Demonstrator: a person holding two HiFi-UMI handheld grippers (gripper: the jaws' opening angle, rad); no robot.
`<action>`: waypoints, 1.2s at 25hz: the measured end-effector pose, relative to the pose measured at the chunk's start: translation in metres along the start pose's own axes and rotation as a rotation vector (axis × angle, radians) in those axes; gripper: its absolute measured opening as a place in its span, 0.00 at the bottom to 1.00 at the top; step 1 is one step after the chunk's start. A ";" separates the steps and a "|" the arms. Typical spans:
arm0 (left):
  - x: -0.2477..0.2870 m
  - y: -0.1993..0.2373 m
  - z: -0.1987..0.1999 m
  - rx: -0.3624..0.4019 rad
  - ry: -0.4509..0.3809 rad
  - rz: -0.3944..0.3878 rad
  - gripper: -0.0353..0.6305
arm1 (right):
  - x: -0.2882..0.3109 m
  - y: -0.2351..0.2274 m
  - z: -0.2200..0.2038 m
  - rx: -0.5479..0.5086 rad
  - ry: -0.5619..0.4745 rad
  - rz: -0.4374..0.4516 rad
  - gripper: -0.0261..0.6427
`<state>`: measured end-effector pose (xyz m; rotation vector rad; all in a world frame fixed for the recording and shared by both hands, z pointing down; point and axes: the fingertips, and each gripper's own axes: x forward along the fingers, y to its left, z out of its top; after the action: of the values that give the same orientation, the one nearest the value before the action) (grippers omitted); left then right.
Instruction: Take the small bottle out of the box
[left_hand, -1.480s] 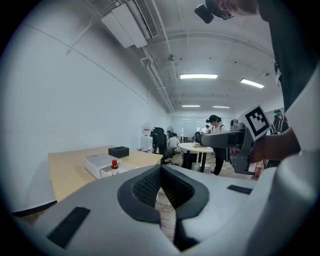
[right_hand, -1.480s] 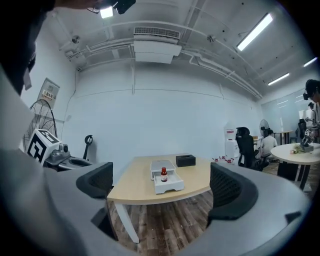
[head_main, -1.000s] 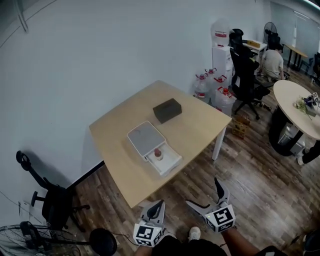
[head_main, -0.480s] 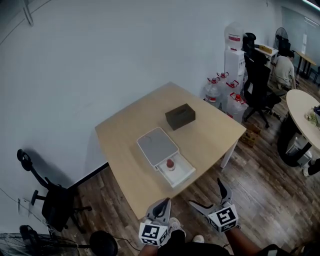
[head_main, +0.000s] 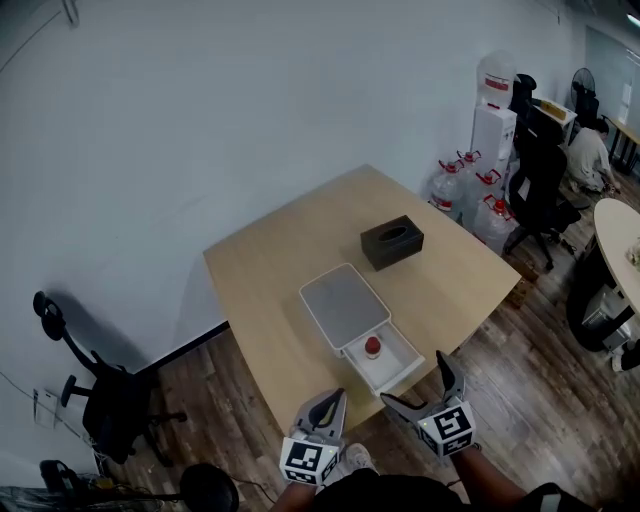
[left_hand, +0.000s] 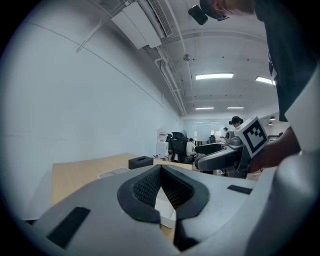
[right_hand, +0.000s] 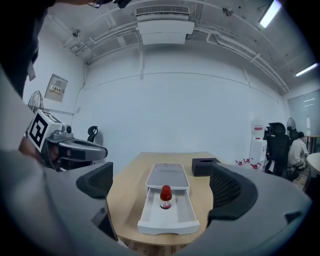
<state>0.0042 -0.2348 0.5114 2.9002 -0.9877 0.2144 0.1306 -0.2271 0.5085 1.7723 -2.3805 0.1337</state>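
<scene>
A small bottle (head_main: 372, 347) with a red cap stands upright in the pulled-out drawer (head_main: 390, 372) of a white box (head_main: 343, 303) on the wooden table (head_main: 270, 290). In the right gripper view the bottle (right_hand: 165, 197) sits mid-drawer (right_hand: 167, 222), straight ahead of my right gripper (right_hand: 164, 184), which is open and empty. From above, the right gripper (head_main: 418, 386) hovers just off the table's near edge, short of the drawer. My left gripper (head_main: 326, 408) hangs beside it, shut and empty; its pads (left_hand: 145, 187) meet at the tip.
A black tissue box (head_main: 392, 242) sits on the table behind the white box. Water jugs (head_main: 470, 195) and a dispenser (head_main: 494, 120) stand at the far right, with office chairs (head_main: 540, 190) and a seated person (head_main: 592, 160). A black chair (head_main: 95, 400) is at the left.
The head view has drawn nearer the table, so the box and bottle sit lower and closer. Both grippers now reach the table's near edge, with their jaws unchanged.
</scene>
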 end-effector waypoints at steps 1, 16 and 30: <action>0.000 0.008 0.000 -0.002 -0.001 0.001 0.07 | 0.008 0.002 0.001 -0.010 0.004 0.001 0.92; 0.005 0.080 -0.013 -0.056 0.023 0.127 0.07 | 0.105 -0.002 -0.038 -0.068 0.131 0.164 0.92; 0.009 0.092 -0.030 -0.133 0.071 0.283 0.07 | 0.159 -0.015 -0.118 -0.096 0.368 0.305 0.84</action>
<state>-0.0480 -0.3101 0.5447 2.6078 -1.3421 0.2542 0.1101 -0.3610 0.6543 1.2090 -2.3183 0.3451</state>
